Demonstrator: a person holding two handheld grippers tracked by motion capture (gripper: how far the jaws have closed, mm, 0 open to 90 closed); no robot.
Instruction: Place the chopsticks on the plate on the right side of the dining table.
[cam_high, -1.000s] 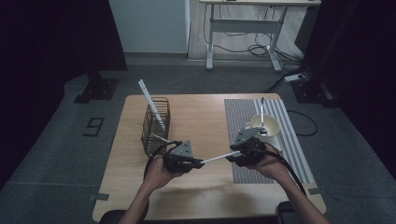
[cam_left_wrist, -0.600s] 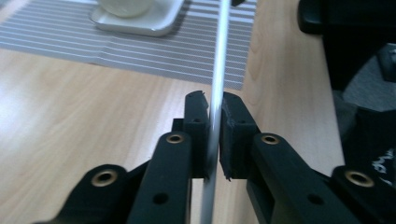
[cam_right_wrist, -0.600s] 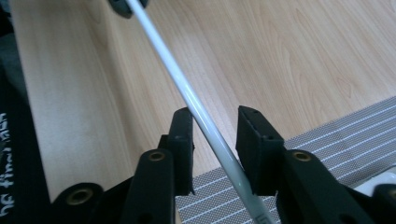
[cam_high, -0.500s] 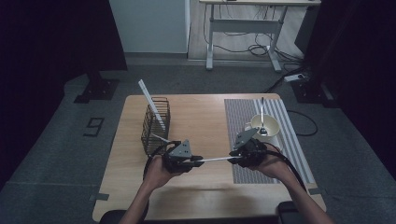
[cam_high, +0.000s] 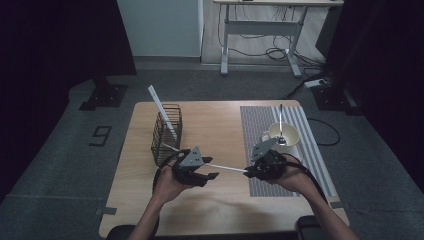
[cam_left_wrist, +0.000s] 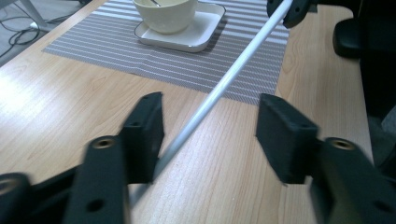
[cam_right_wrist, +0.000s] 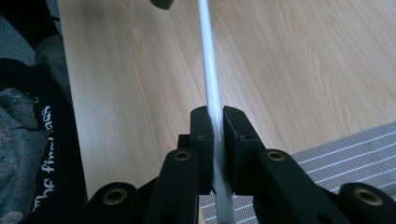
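Over worktop (cam_high: 220, 125) front edge: hand-to-hand pass of a thin white rod (cam_high: 227, 169) – looks near its end.
Right claw (cam_right_wrist: 217, 122): clamped tight on the rod's end, rod running away between its pads.
Left claw (cam_left_wrist: 210, 133): jaws have just been opening; rod lies between them, beside the left pad, w/o any squeeze.
Next: prob. left claw backs off – right carries the rod alone, maybe to wire basket (cam_high: 166, 132).

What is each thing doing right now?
Left hand-held gripper: jaws just opened, no longer gripping the stick.
Right hand-held gripper: shut on the stick.
Stick: held above the table.
Basket: upright, holds another stick.
Cup: upright on saucer, spoon inside.
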